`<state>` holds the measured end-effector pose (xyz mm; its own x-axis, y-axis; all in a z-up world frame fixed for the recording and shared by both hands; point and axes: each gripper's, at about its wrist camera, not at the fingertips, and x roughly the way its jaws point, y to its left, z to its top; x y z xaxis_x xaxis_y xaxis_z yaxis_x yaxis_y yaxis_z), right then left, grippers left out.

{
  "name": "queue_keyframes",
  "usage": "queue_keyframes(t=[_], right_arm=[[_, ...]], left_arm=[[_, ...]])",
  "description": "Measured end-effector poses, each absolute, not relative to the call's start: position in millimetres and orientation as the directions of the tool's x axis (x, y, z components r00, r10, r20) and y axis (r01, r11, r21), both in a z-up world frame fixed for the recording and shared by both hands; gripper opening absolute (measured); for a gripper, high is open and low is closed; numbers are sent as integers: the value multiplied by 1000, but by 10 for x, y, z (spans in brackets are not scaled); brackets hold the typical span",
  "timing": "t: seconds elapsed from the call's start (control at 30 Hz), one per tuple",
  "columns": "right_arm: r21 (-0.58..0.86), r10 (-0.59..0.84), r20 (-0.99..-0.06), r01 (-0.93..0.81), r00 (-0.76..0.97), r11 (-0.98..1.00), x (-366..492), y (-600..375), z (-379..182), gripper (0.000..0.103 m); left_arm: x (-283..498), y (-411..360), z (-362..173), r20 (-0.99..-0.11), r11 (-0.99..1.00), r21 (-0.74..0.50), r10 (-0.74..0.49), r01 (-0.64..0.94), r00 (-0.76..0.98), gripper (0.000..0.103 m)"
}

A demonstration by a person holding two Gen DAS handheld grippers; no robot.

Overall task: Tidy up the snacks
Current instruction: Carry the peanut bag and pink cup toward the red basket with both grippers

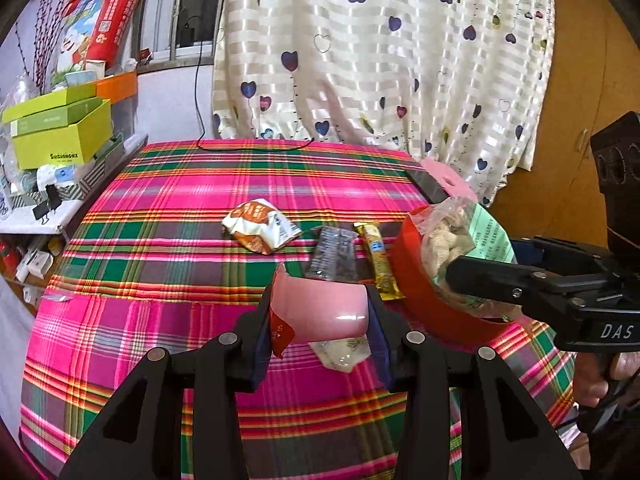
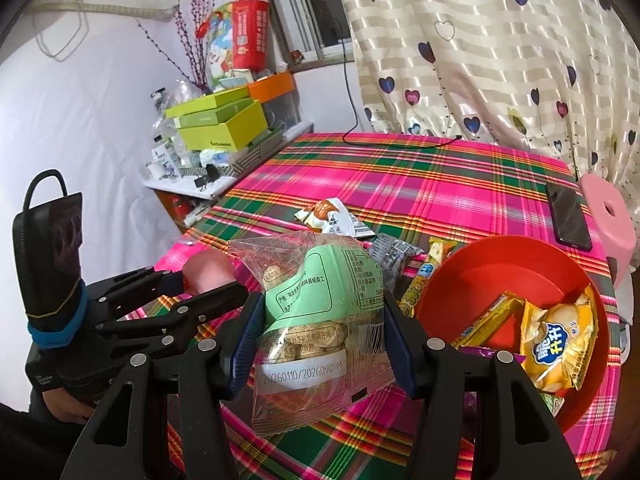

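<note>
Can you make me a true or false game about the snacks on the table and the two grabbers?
1. The left gripper holds a pink pouch between its fingers. True.
2. The right gripper is empty. False: it is shut on a clear bag with a green label.
3. The red bowl already has a yellow snack pack in it. True.
4. The tablecloth is plain blue. False: it is pink, green and red plaid.
5. An orange and white snack pack lies inside the bowl. False: it lies on the cloth.
</note>
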<state>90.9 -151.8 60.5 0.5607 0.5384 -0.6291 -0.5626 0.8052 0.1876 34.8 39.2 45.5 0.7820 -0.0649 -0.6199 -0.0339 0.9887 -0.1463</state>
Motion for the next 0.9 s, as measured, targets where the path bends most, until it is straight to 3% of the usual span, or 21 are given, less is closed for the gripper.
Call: queue_keyframes(t=[0.9], right_arm=[[199,492,-597,-478,634,856,831,-2092,724,55]], left_arm=[[466,-4,586,-614,988,-151,-124,38,780,42]])
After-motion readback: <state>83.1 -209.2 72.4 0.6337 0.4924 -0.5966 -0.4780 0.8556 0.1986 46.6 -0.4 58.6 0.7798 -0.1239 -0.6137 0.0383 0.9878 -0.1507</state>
